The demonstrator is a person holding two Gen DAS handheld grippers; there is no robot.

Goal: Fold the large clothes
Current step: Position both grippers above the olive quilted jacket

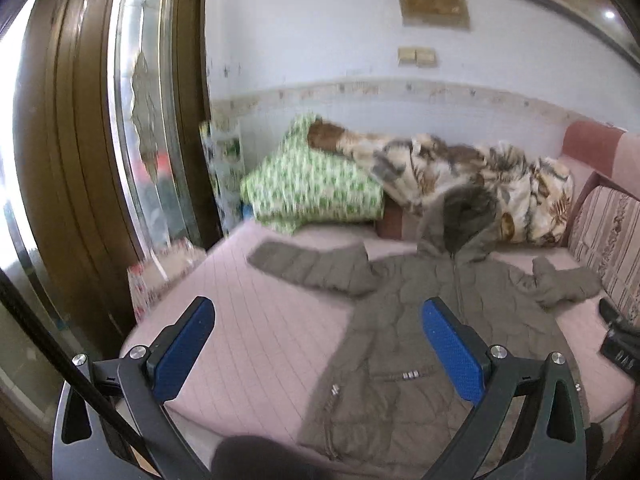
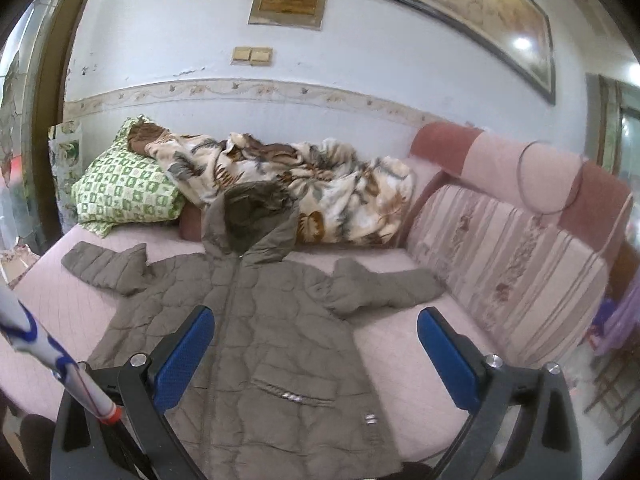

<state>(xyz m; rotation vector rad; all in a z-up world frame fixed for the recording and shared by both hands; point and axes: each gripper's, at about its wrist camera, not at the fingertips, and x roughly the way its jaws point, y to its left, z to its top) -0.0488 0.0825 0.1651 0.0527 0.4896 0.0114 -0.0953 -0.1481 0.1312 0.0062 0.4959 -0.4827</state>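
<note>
We hover over a wide pink quilted sofa seat (image 2: pixel 400 344), its front edge curving off below us and its striped pink back cushion (image 2: pixel 500 264) closing the right side. Spread flat on it lies the olive-grey quilted hooded coat (image 2: pixel 264 320), zipped, front up, hood toward the wall, both sleeves out sideways — the left sleeve reaching to bare seat, the right sleeve end bunched near the cushion. Behind the hood a leaf-patterned cream fleece blanket (image 2: pixel 320 184) is heaped along the wall, beside a green-and-white checked pillow (image 2: pixel 124 192). Bare pink seat remains either side of the coat body. Our left gripper (image 1: pixel 318 344) gapes wide above the coat's left flank; our right gripper (image 2: pixel 316 346) stands equally wide over its right edge — neither holds anything.
</note>
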